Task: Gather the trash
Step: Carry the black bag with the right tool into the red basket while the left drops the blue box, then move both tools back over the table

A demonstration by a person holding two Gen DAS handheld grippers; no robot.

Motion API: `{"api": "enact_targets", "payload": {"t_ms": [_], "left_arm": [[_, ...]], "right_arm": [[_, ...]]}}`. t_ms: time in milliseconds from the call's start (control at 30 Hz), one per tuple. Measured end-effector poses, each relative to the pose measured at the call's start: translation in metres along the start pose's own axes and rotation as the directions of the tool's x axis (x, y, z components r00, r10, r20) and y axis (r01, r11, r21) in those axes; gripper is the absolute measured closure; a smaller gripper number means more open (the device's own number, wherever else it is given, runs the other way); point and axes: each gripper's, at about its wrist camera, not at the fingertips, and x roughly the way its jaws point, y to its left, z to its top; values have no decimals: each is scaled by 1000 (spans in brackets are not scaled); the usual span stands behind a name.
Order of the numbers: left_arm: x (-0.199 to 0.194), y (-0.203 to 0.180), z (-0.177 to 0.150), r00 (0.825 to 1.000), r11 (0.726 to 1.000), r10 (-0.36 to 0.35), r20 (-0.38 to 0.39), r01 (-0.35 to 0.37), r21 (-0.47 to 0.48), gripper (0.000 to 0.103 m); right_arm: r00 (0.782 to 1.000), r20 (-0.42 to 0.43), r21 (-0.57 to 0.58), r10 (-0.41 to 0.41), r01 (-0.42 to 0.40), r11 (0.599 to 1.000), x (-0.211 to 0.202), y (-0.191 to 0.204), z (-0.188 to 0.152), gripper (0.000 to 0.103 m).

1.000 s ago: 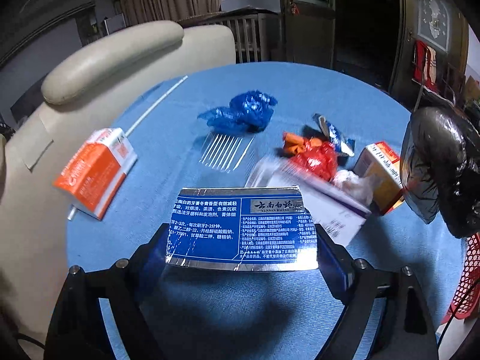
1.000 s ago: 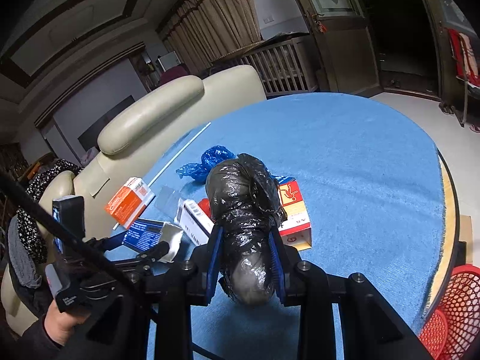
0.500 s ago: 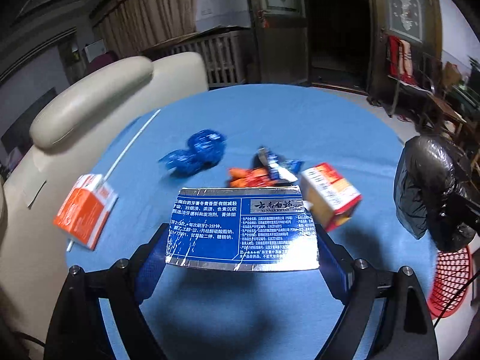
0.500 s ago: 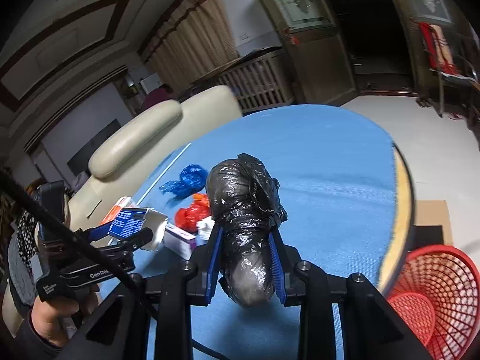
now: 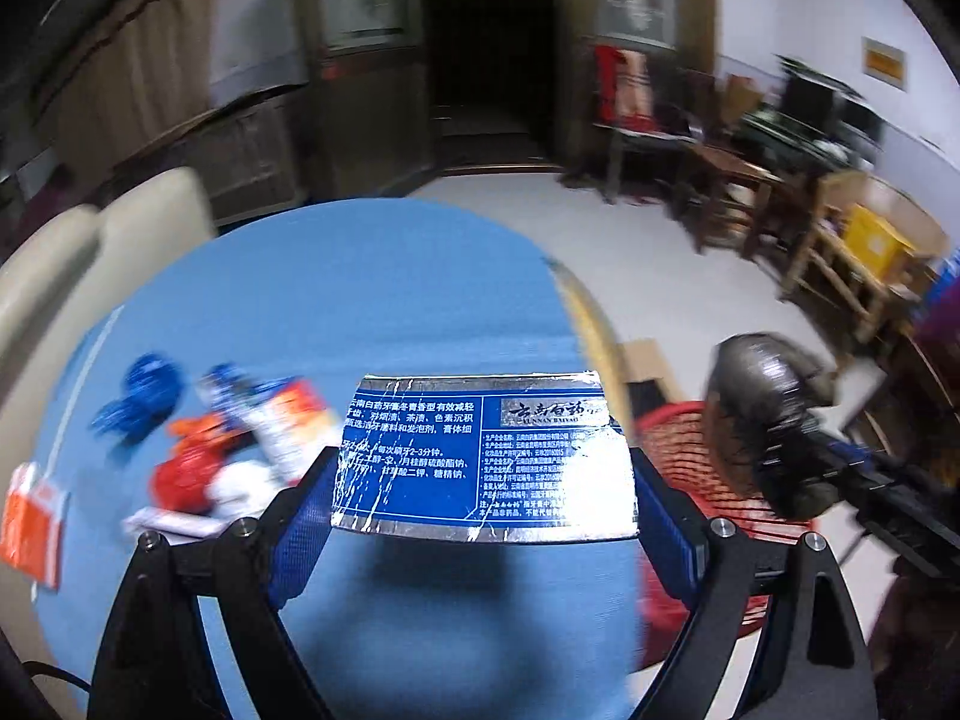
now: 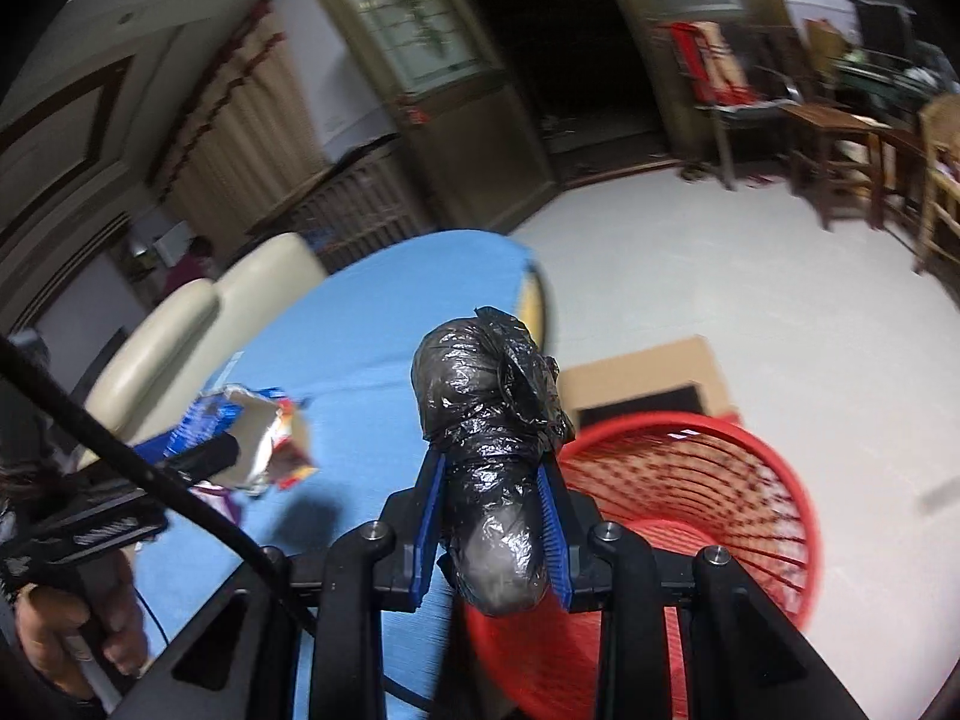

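Right tongs (image 6: pixel 492 516) clamp the black bag (image 6: pixel 489 420); left tongs (image 5: pixel 486 480) clamp the blue box (image 5: pixel 480 456). Red basket (image 6: pixel 750 480) sits at four o'clock beyond the table (image 6: pixel 372 336); centre each above it before releasing.

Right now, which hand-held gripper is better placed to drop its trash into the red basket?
Right. The right hand-held gripper holds the black bag bundle over the red basket; the left hand-held gripper holds the blue box above the blue table.
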Motion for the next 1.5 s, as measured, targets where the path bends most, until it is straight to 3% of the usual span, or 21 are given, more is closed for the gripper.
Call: {"api": "enact_targets", "payload": {"t_ms": [200,333,433,667,867,1067,1233,1367,1500], "left_arm": [[16,-56,7,994,990,-104,-25,106,94,13],[31,-81,9,986,979,-154,-64,161,127,13],[38,-95,7,977,969,-193,-95,205,135,12],[64,-121,3,966,961,-199,-167,226,158,12],[59,-104,2,951,954,-254,-177,276,120,12],[40,-41,1,971,977,-210,-111,212,-1,12],[21,34,-19,994,988,-92,-63,83,-133,12],[10,90,-42,998,973,9,-63,-23,-228,12],[8,144,-66,986,937,121,-115,-152,-314,12]], "right_arm": [[996,-30,88,-85,87,992,-1,-55,-10,71],[992,-82,132,-94,104,986,4,-75,-17,68],[991,-94,171,-96,111,979,5,-88,-19,21],[988,-3,240,-154,150,959,-21,-114,-8,21],[983,30,269,-180,165,949,-41,-117,-2,21],[988,27,233,-155,145,962,-29,-97,4,21],[994,-14,167,-107,108,980,-3,-63,7,21],[997,-48,97,-63,68,993,17,-27,7,21],[997,-78,24,-21,23,999,34,15,5,21]]}}
